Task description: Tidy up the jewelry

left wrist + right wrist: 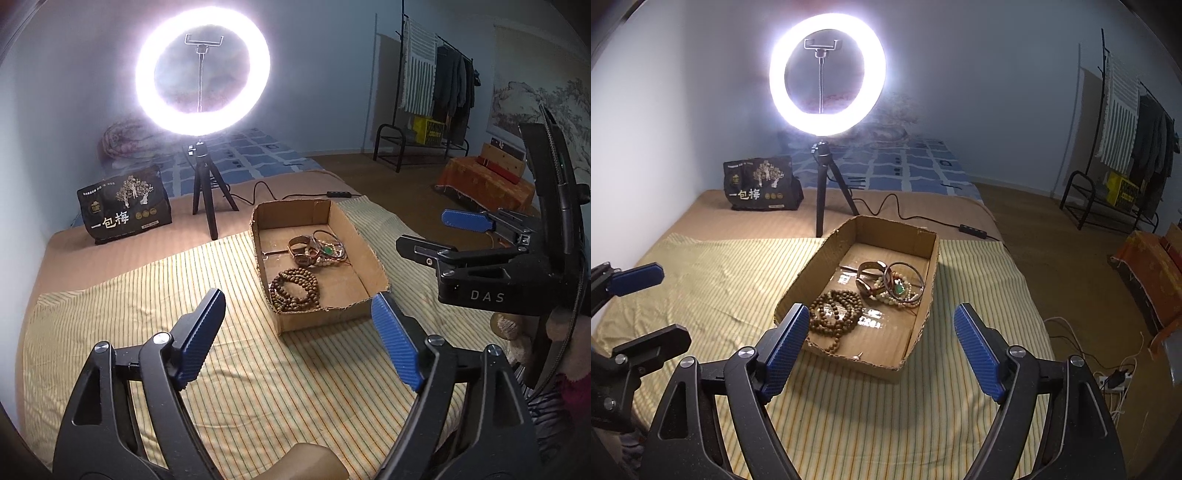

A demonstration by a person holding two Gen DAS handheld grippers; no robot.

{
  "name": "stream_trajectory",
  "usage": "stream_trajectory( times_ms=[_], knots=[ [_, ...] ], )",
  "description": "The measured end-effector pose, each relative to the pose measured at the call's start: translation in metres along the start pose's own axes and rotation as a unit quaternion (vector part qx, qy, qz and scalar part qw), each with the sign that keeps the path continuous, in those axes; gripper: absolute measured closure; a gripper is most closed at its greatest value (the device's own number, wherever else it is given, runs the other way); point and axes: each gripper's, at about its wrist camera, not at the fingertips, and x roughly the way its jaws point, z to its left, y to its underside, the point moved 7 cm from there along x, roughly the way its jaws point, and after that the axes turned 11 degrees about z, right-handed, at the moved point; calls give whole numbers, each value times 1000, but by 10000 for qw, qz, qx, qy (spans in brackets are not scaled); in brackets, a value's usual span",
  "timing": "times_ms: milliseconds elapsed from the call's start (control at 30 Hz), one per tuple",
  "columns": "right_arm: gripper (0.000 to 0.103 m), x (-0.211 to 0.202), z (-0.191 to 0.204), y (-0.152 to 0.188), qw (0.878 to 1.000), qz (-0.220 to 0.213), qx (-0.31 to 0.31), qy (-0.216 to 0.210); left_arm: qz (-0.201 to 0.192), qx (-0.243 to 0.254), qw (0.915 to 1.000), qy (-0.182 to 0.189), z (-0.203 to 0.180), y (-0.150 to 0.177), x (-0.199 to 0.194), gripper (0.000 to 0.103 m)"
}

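A shallow cardboard box [365, 251] [925, 325] lies on a striped cloth on the bed. Inside it are a brown bead necklace [295, 290] [833, 310], a watch [300, 251] [868, 275], and a pile of bangles and pale bead bracelets with a green pendant [328, 247] [901, 286]. My left gripper [299, 332] is open and empty, just short of the box's near wall. My right gripper [881, 343] is open and empty, over the box's near end. The right gripper also shows in the left wrist view [439, 232], to the right of the box.
A lit ring light [202, 70] [827, 74] on a small tripod stands behind the box, its cable trailing right. A black snack bag [125, 206] [759, 184] sits at the back left. The striped cloth [147, 302] [701, 288] covers the bed. A clothes rack stands at far right.
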Motion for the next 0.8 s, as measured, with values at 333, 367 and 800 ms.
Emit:
stream_trajectory(
  times_ms=[333, 367, 800],
  knots=[
    [22, 2, -2, 3, 10000, 7, 30, 49, -29, -9, 10000, -41, 0, -2, -1, 13],
    [22, 2, -2, 3, 10000, 3, 25, 53, -28, -12, 10000, -44, 0, -2, 0, 13],
    [22, -1, -3, 3, 9999, -66, 32, 97, -21, -17, 10000, -55, 1, -2, 0, 13]
  ],
)
